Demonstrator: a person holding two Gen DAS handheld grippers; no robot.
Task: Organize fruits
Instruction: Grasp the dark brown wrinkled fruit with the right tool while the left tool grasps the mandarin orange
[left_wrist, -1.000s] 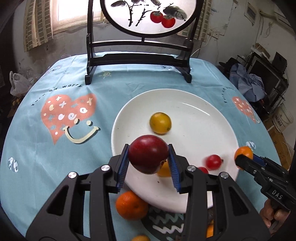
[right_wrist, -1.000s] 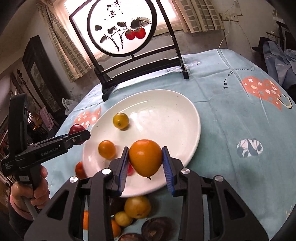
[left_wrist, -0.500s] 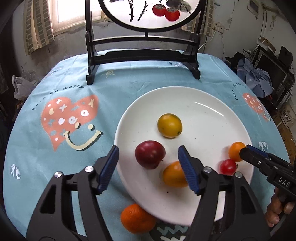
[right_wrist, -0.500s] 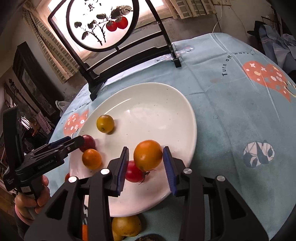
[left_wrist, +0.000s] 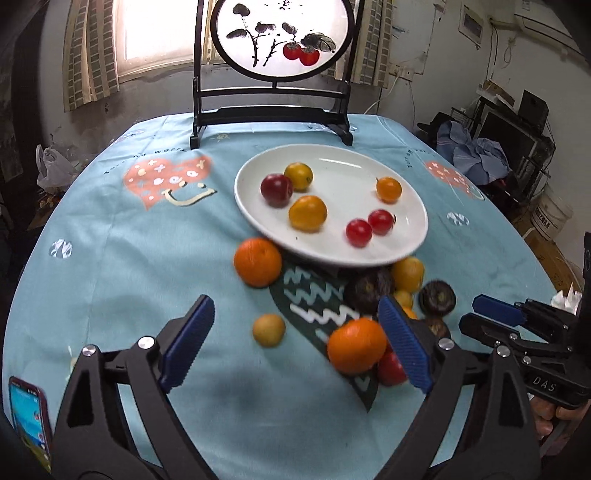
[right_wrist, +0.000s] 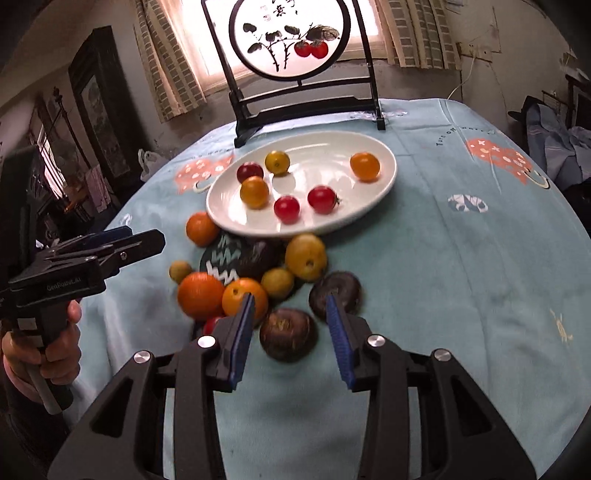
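The white plate (left_wrist: 343, 170) (right_wrist: 325, 151) holds a dark red plum (left_wrist: 276, 189), yellow and orange fruits and two red tomatoes (left_wrist: 358, 232). My left gripper (left_wrist: 295, 302) hangs over the cloth in front of the plate. Its jaws are opening wide, with a small tan fruit (left_wrist: 269, 329) lying loose between them and an orange (left_wrist: 356, 345) beside the right finger. My right gripper (right_wrist: 290, 301) is open over the loose pile. A dark purple fruit (right_wrist: 288, 334) lies between its fingers without touching the pads. Each gripper shows in the other's view: right gripper (left_wrist: 491, 314), left gripper (right_wrist: 140, 240).
Loose oranges (left_wrist: 257, 262), yellow fruits (right_wrist: 306, 256) and another dark fruit (right_wrist: 335, 291) lie in front of the plate. A black stand with a round painted screen (left_wrist: 273, 110) rises behind it. A phone (left_wrist: 27, 417) lies at the near left of the round table.
The left gripper let go of the red plum on the plate, the right one its orange fruit. Both opened and drew back from the plate to the loose fruits.
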